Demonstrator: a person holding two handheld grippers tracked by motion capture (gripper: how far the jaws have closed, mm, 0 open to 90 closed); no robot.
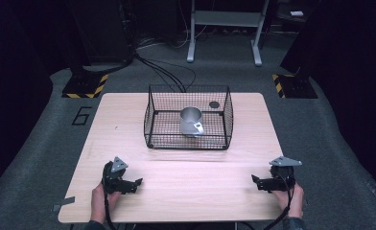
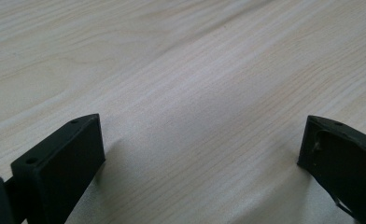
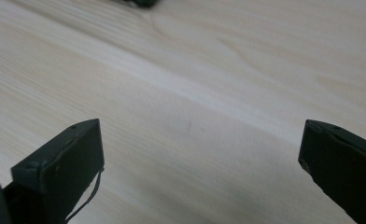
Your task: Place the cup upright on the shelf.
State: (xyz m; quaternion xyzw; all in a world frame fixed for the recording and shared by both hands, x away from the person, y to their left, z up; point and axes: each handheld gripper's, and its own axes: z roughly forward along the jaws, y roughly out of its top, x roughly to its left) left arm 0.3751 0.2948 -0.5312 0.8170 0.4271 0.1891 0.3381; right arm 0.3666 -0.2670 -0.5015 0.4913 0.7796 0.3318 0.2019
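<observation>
No work on the metal mug [image 1: 192,121] appeared to have been started: it was seen upright inside the black wire basket [image 1: 153,116], well ahead of both tools, with a small dark disc [image 1: 214,104] lying beside it on the basket floor. Reaching, gripping and moving were judged to be left. The left gripper [image 1: 137,182] and the right gripper [image 1: 254,179] were held low over the near part of the wooden table [image 1: 191,187], pointed toward each other. Both pairs of jaws were spread wide, with nothing between them but bare wood.
</observation>
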